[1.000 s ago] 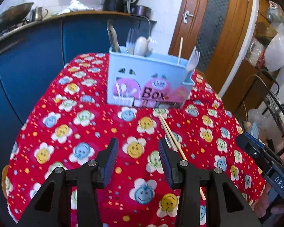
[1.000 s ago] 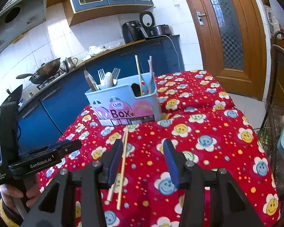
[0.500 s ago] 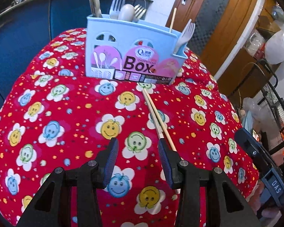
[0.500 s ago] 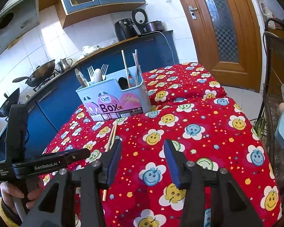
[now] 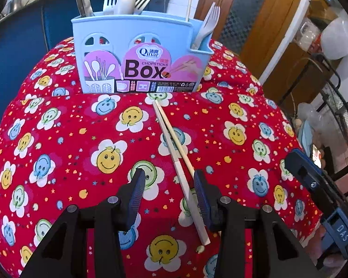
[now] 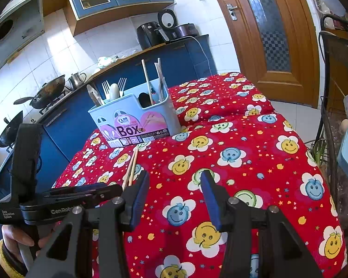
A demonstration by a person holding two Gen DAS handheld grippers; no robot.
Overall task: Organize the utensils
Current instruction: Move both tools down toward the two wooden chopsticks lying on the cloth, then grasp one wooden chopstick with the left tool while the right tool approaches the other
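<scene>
you are hanging the left gripper [image 5: 168, 180], half open and holding nothing, around the chopsticks [image 5: 174, 148] to pinch them; the right gripper [image 6: 175, 180] is waiting, half open and empty.

Sunlit white-tiled kitchen wall [image 6: 58, 44], blue cabinets [image 6: 65, 125], wooden door [image 6: 273, 30], pale floor [image 6: 287, 106].

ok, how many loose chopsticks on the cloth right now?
2. Both chopsticks lie side by side on the red tablecloth in front of the utensil box, their near ends between the left tongs. More sticks stand inside the box.
</scene>
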